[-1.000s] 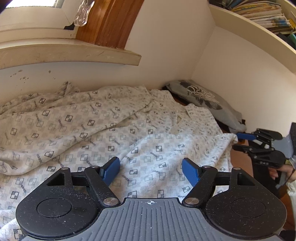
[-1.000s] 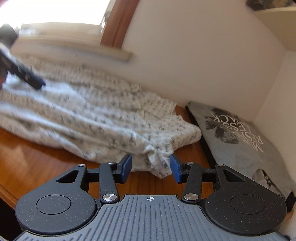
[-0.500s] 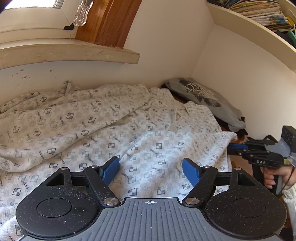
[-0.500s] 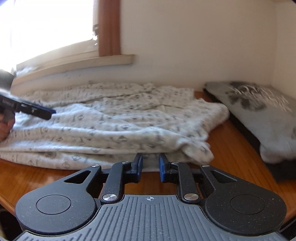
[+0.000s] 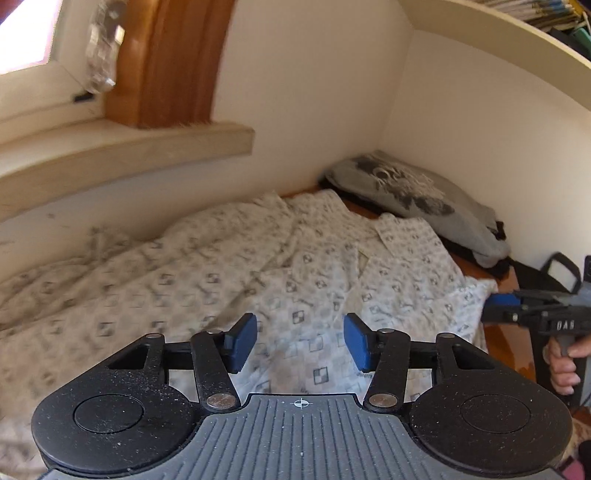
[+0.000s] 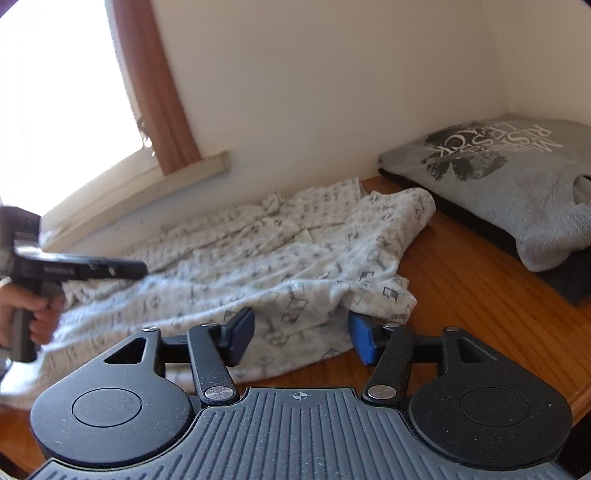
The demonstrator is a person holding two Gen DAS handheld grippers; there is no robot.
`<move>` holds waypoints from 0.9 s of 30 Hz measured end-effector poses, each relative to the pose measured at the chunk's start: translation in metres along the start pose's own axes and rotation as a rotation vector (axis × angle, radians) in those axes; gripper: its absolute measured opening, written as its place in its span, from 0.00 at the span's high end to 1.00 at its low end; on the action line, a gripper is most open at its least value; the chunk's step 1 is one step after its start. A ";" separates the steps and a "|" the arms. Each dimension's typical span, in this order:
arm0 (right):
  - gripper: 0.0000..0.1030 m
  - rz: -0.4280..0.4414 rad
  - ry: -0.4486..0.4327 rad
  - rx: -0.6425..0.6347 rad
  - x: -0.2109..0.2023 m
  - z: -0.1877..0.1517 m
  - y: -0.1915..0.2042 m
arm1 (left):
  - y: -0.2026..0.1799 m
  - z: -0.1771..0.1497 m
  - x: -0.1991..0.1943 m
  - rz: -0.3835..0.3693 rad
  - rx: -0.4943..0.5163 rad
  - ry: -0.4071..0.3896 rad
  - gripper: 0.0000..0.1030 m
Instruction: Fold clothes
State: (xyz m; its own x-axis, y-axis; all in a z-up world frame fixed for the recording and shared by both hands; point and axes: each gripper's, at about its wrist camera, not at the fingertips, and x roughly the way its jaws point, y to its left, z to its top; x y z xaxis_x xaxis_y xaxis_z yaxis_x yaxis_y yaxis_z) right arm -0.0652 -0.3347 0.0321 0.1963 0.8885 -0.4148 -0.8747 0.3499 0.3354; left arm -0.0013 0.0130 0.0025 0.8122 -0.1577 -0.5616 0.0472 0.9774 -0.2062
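Observation:
A white shirt with a small square print (image 5: 303,273) lies crumpled and spread over the wooden table (image 6: 461,291). My left gripper (image 5: 300,345) hovers open above the shirt's near middle, with nothing between its blue pads. The right gripper (image 6: 300,336) is open at the shirt's right front edge. The hem (image 6: 384,299) lies between its fingers and drapes over the right pad. In the left wrist view the right gripper (image 5: 496,306) shows at the shirt's right edge, held by a hand (image 5: 565,365). In the right wrist view the left gripper (image 6: 138,267) reaches in over the cloth.
A folded grey printed T-shirt (image 6: 509,173) rests on a dark stack in the back right corner. Behind the table is a white wall with a windowsill (image 5: 129,151) and a curtain. A shelf of books (image 5: 524,26) curves overhead at the right.
My right gripper was nearly shut and has opened wide, moving in onto the shirt's front edge. The left gripper stayed open while its view tilted up and shifted.

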 end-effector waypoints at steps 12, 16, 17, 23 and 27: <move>0.56 0.103 -0.035 0.084 0.004 -0.001 -0.005 | 0.006 -0.008 0.016 -0.096 0.036 0.027 0.73; 0.58 0.076 -0.016 0.066 0.009 -0.001 0.000 | 0.013 -0.010 0.012 -0.146 -0.019 -0.011 0.86; 0.61 0.080 -0.026 0.074 0.010 0.000 -0.001 | 0.015 -0.010 0.011 -0.159 -0.036 -0.022 0.89; 0.97 0.124 -0.185 0.143 -0.014 -0.001 -0.008 | 0.029 -0.010 0.004 -0.164 -0.149 -0.098 0.91; 0.96 0.064 -0.169 0.130 -0.014 -0.007 -0.007 | 0.040 -0.008 0.011 -0.167 -0.225 -0.062 0.90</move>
State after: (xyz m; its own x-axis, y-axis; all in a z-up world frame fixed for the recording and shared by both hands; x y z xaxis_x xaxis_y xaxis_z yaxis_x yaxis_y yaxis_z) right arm -0.0650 -0.3517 0.0302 0.2231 0.9435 -0.2448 -0.8257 0.3164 0.4670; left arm 0.0048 0.0493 -0.0188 0.8381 -0.2983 -0.4567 0.0587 0.8817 -0.4682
